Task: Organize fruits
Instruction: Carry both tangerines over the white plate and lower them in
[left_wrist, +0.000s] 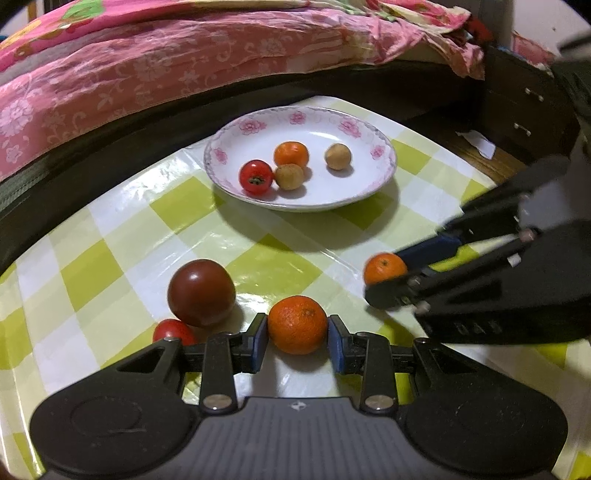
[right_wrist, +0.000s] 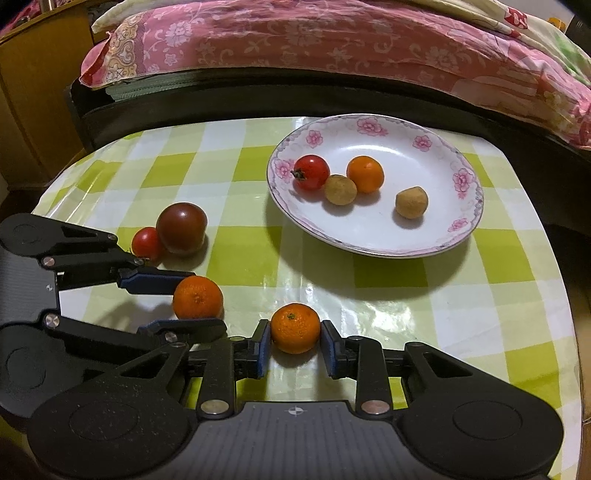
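A white floral plate (left_wrist: 369, 133) (right_wrist: 454, 229) holds a red tomato (left_wrist: 255, 176), an orange (left_wrist: 291, 154) and two tan round fruits (left_wrist: 337, 156) (left_wrist: 289, 176). My left gripper (left_wrist: 297, 336) (right_wrist: 201, 301) is shut on an orange (left_wrist: 297, 324) (right_wrist: 198, 297) resting on the table. My right gripper (right_wrist: 294, 345) (left_wrist: 391, 275) is shut on a smaller orange (right_wrist: 295, 327) (left_wrist: 384, 267), also on the table. A dark brown-red tomato (left_wrist: 201, 292) (right_wrist: 181, 228) and a small red tomato (left_wrist: 173, 330) (right_wrist: 146, 242) sit to the left.
The table wears a green-and-white checked cloth (left_wrist: 110, 236) (right_wrist: 406, 302). A dark bed frame (left_wrist: 110, 140) with pink floral bedding (left_wrist: 147, 66) (right_wrist: 332, 40) runs along the far edge. A dark drawer unit (left_wrist: 524, 110) stands at the back right, a wooden cabinet (right_wrist: 33, 92) at the left.
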